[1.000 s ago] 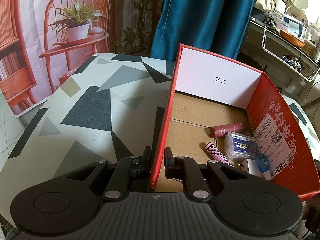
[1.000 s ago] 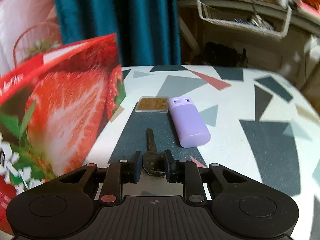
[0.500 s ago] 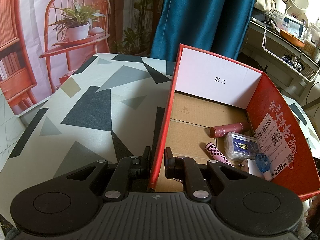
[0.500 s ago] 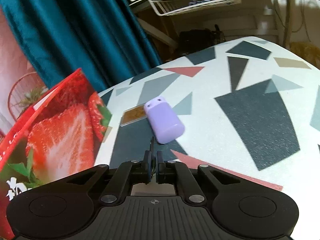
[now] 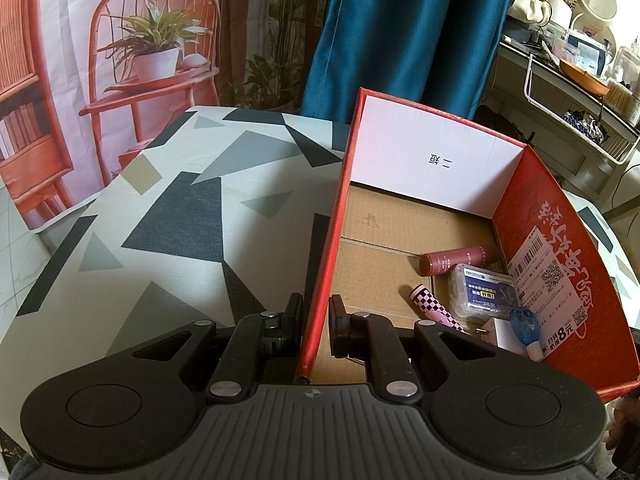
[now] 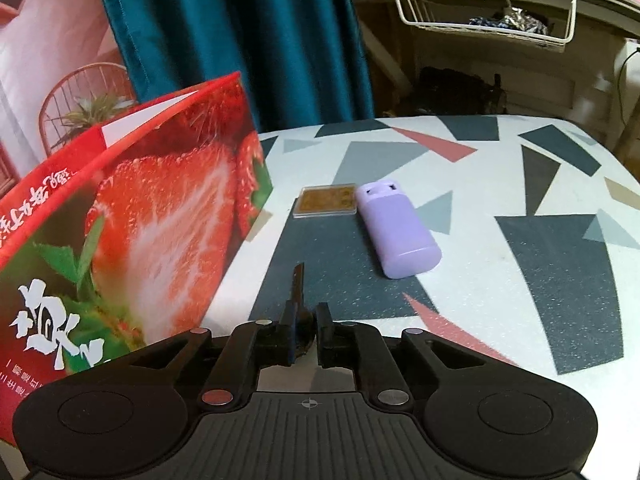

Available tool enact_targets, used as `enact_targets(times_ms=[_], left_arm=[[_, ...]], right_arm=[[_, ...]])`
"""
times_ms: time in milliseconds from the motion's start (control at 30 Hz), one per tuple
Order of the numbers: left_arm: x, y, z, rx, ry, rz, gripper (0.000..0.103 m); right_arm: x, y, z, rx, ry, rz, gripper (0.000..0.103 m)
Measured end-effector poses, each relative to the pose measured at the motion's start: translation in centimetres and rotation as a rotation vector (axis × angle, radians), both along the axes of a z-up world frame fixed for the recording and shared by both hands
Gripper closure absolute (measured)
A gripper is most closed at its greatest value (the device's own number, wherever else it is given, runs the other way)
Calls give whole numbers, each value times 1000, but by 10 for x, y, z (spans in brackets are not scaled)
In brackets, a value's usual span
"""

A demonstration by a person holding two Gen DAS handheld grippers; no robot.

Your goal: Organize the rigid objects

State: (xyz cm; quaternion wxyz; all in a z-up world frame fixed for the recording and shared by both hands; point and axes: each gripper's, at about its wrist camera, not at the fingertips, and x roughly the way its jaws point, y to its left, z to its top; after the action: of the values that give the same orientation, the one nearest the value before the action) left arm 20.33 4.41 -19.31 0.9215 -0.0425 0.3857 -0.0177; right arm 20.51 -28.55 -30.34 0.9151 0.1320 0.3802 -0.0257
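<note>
My left gripper is shut on the near end of the left wall of the red cardboard box. Inside the box lie a dark red tube, a clear case with a blue label, a pink checkered tube and a small blue item. In the right wrist view the box's strawberry-printed side stands at the left. A dark key is between the jaws of my right gripper, which are opening. The key leans on the left finger, with a gap to the right one.
On the patterned tablecloth ahead of the right gripper lie a lilac plastic case and a gold card in a clear sleeve. A teal curtain hangs behind the table, and a cluttered shelf with a white wire basket stands at the back right.
The right gripper closed on the key and swung the view, then came back near where it was. Its jaws have now parted a little around the key. The left gripper has not moved.
</note>
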Motion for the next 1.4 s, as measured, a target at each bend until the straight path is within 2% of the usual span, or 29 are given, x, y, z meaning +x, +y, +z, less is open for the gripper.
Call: enact_targets(times_ms=[467,567,600,667,767,833,967,1133,1200,1400], left_arm=[[0,0,0,1,0,0,89],[0,0,0,0,0,0,89],[0,0,0,0,-1,0,89],[0,0,0,0,0,0,89],[0,0,0,2,0,0,89],[0,0,0,2,0,0,89],[0,0,0,3,0,1,89],[0,-1,0,4,1,0,89],[0,-1,0,3,1,0,89],[0,0,0,0,1,0,89]], right_arm=[[4,44,10,-39,-20,194,95],[5,49,12,-54,-22,201,94],[4,48,13,-55,-25,190,93],[3,45,14,-57,-28,162,79],[4,38,9,-52,1,131,66],[10,34,1,-26,36,127,64],[13,33,-2,-37,24,138,65],[15,40,-2,-100,40,180,69],[15,48,-1,-166,44,224,76],[9,64,4,-332,31,290,79]])
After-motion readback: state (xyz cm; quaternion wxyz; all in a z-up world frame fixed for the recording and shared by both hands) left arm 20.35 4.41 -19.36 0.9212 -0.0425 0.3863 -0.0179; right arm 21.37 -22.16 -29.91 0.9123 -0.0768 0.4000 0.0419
